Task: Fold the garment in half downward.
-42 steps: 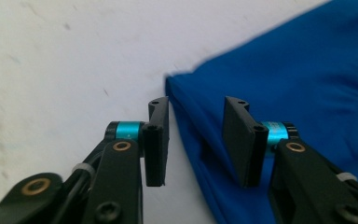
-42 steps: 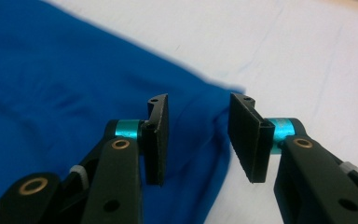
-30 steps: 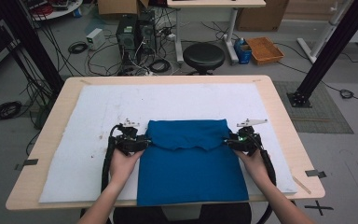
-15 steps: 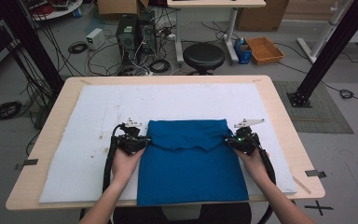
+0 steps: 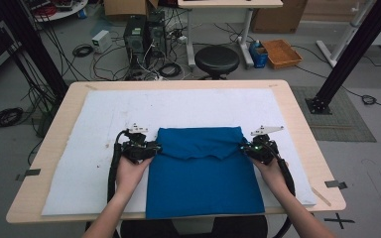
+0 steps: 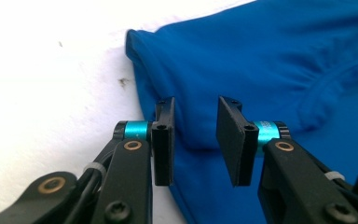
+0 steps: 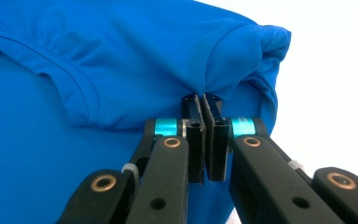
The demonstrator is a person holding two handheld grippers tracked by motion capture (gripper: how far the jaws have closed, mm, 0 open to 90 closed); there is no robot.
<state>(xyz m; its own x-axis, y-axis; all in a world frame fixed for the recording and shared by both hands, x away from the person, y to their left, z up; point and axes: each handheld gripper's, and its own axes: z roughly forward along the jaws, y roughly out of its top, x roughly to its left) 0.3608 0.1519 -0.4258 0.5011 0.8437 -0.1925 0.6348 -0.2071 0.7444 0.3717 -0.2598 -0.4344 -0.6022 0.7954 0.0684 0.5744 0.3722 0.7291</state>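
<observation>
On the worktop [image 5: 297, 119], a white mat [image 5: 104, 119] covers most of the surface, leaving a bare wood margin around it. Blue shirt [image 5: 203, 183] lies flat at the near middle of the mat, its top part folded down so the collar faces the person; its bottom hem reaches the near edge of the mat.

Left gripper [image 5: 151, 148] sits at the shirt's left edge, just below the top fold. In the left gripper view its jaws have just been opening and now stand apart, released, with the shirt edge [image 6: 142, 70] lying between and under them, pads not pressing it. Left hand [image 5: 131, 171] holds the gripper body, cable looping off to the left.

Right gripper [image 5: 245, 148] sits at the shirt's right edge, level with the left one. In the right gripper view its jaws are clenched tight on a pinch of blue fabric at the folded sleeve corner [image 7: 261, 51]. Right hand [image 5: 273, 173] is behind it.

Open room: wide bare mat beyond the shirt toward the far edge, and bare mat strips on both sides, wider on the left. Off the worktop, a stool [image 5: 217, 59] stands past the far edge, cables on the floor.
</observation>
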